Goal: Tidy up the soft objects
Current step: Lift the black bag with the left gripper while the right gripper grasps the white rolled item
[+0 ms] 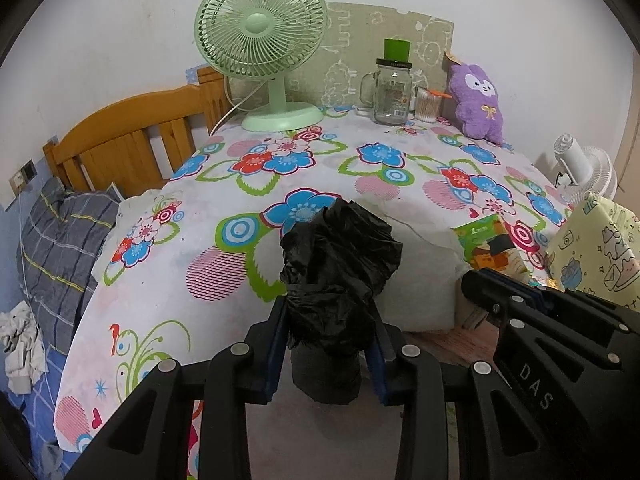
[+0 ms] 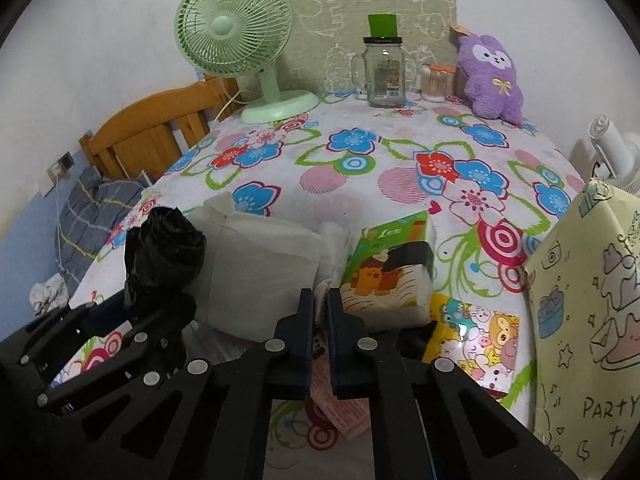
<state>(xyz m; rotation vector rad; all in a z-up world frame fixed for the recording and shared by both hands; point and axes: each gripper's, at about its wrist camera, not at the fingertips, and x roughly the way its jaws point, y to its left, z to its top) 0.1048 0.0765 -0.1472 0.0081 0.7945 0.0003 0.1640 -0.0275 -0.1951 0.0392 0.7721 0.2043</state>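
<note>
A crumpled roll of black plastic bags (image 1: 340, 264) stands upright between the pads of my left gripper (image 1: 330, 320), which is shut on its lower part. It rises over the near edge of the flowered tablecloth (image 1: 224, 200). The right wrist view shows the same black roll (image 2: 164, 248) at the left. My right gripper (image 2: 320, 300) is shut, with a thin crinkled edge of clear plastic wrapping pinched between its pads. That wrapping belongs to a white soft pack (image 2: 260, 276). A green tissue pack (image 2: 388, 280) lies just to the right of the fingers.
A purple plush toy (image 2: 492, 80), a glass jar (image 2: 384, 72), a cotton swab tub (image 2: 434, 84) and a green fan (image 2: 236, 32) line the back. A cartoon packet (image 2: 476, 332) and a yellow printed bag (image 2: 592, 300) sit at the right. A bed with a wooden headboard (image 1: 132, 140) lies to the left.
</note>
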